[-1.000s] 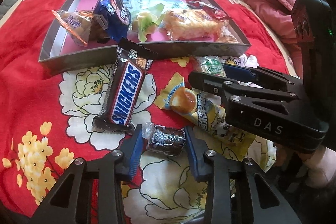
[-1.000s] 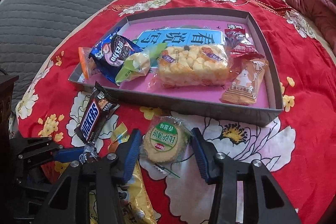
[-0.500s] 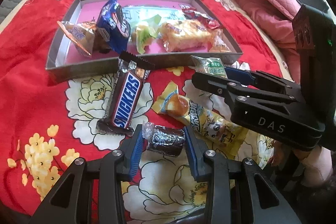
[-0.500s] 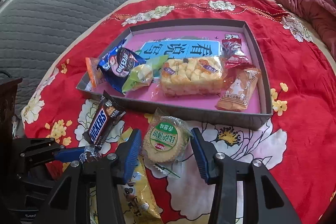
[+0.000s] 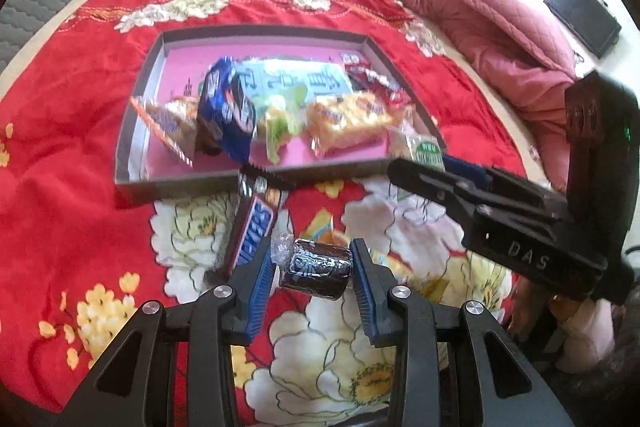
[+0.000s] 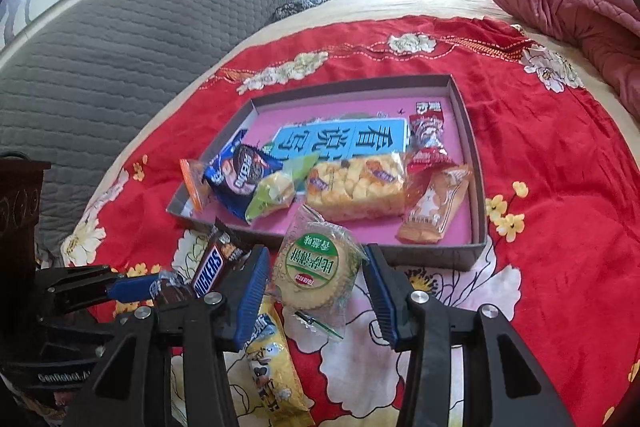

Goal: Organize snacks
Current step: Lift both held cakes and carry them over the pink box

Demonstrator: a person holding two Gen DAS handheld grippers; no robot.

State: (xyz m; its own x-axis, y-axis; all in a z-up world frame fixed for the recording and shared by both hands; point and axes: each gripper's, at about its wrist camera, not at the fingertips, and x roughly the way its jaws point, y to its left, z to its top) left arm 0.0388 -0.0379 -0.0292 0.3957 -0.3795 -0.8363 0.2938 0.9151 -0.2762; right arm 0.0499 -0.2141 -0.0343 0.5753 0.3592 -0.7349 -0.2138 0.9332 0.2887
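The left tongs (image 5: 312,267) grip a dark wrapped roll (image 5: 316,267), lifted above the red blanket (image 5: 60,187) on the bed. The right tongs (image 6: 316,275) clamp a round biscuit pack (image 6: 316,275) by its edges, raised just short of the tray's near wall. Below them on the blanket lie a Snickers (image 6: 208,271) against the tray's near left corner and a yellow pack (image 6: 272,367) nearer the bed's edge. Farther on, the tray (image 6: 478,211) holds several snacks crowded along its near side. In my judgement, the biscuit's slick film could slip from the pads, or a drop onto the crowded near side could knock a pack over the wall. The two tongs sit close enough to collide.
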